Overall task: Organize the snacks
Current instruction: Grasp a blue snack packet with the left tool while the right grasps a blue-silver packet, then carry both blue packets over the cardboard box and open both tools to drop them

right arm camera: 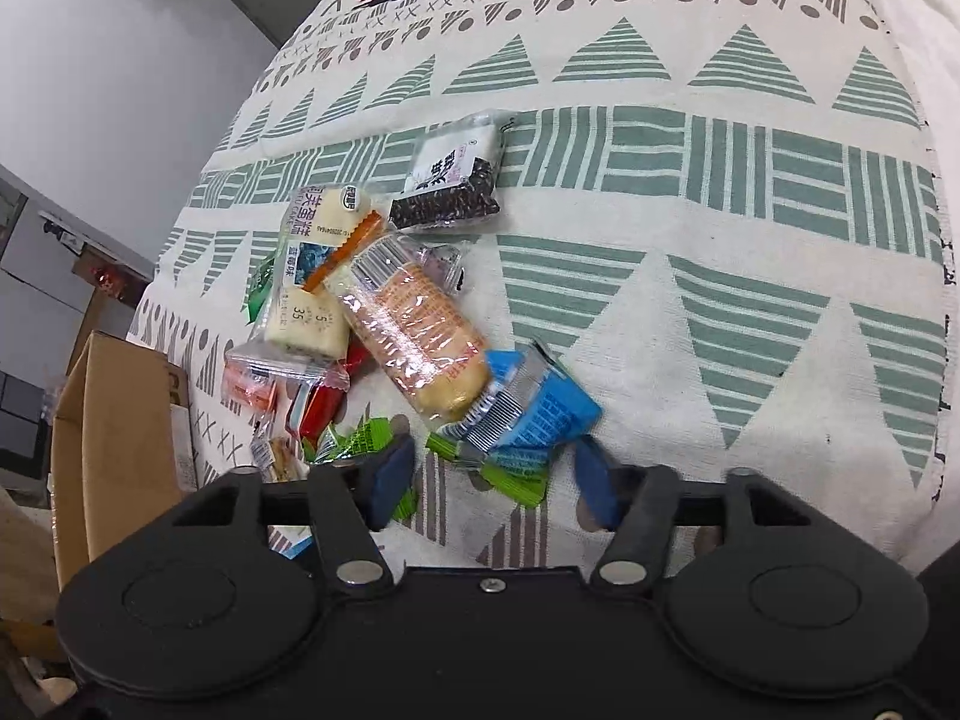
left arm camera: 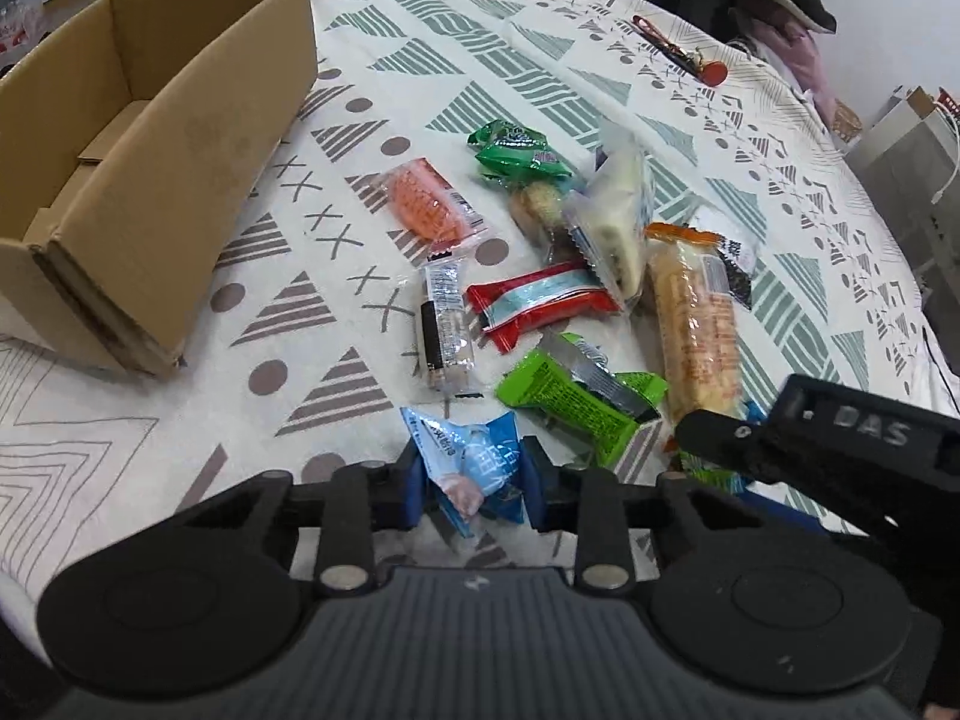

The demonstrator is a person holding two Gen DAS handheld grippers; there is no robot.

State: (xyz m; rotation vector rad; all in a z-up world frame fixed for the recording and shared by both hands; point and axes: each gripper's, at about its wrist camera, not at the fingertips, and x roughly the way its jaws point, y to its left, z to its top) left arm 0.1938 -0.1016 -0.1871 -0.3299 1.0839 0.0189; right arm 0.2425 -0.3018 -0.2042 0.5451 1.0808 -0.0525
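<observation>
A pile of wrapped snacks lies on the patterned tablecloth (left arm camera: 420,60). My left gripper (left arm camera: 471,489) is shut on a light blue packet (left arm camera: 474,462) at the pile's near edge. Ahead of it are a bright green packet (left arm camera: 570,402), a red packet (left arm camera: 540,300), an orange packet (left arm camera: 429,204) and a long cracker pack (left arm camera: 696,324). My right gripper (right arm camera: 492,483) stands open and low over the table. A green wrapper (right arm camera: 504,471) and a blue packet (right arm camera: 540,414) lie between and just beyond its pads. The cracker pack (right arm camera: 414,330) touches the blue packet.
An open cardboard box (left arm camera: 150,180) stands left of the pile, also at the left edge in the right wrist view (right arm camera: 114,420). Keys with a red tag (left arm camera: 678,48) lie at the table's far side. A black rice packet (right arm camera: 450,180) sits behind the pile.
</observation>
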